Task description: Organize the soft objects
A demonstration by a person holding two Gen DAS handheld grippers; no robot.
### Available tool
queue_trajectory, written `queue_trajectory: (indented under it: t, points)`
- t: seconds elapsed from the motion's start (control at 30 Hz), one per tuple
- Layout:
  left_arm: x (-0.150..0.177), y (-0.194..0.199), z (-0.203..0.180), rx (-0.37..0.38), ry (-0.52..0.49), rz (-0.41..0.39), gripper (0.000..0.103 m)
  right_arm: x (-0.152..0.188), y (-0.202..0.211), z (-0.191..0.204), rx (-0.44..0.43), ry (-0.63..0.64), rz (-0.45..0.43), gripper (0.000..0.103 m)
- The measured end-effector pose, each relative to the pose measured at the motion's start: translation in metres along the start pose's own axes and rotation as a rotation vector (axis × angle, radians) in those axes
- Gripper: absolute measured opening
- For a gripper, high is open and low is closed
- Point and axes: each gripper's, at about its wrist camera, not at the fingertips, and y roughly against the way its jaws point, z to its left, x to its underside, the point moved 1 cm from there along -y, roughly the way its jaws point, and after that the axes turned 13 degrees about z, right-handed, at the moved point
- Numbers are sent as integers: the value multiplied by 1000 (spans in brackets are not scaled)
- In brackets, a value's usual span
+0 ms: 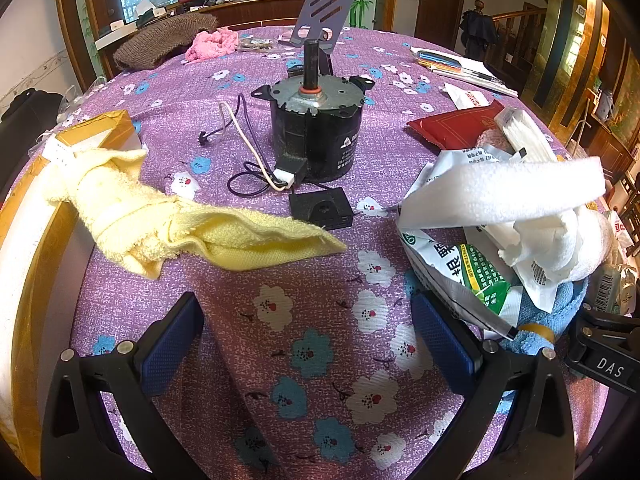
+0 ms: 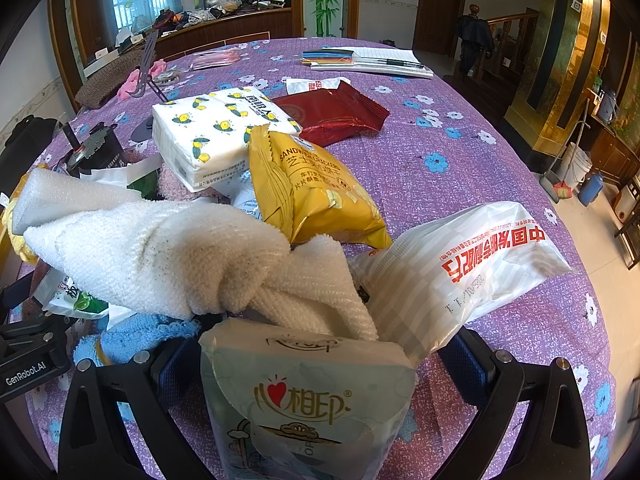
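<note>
Yellow towel (image 1: 168, 224) lies at ten o'clock from the wide, empty left gripper (image 1: 308, 352); the right gripper (image 2: 320, 364) (also wide) straddles a tissue pack (image 2: 308, 400).

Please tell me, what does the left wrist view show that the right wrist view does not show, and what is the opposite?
Only the left wrist view shows the yellow towel draped from the wooden box, and the small black box beside the motor.

Only the right wrist view shows the yellow snack bag, the lemon-print tissue pack, and a pale tissue packet between the right gripper's fingers.

Both show the black motor, the red packet, the white foam strip and the purple floral tablecloth.
</note>
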Motion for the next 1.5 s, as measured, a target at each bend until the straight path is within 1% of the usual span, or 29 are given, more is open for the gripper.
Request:
queue_trajectory:
  t: [1.5]
  points:
    - [2, 1, 0, -2, -1, 1, 103, 0, 0, 1, 0, 0, -1, 102]
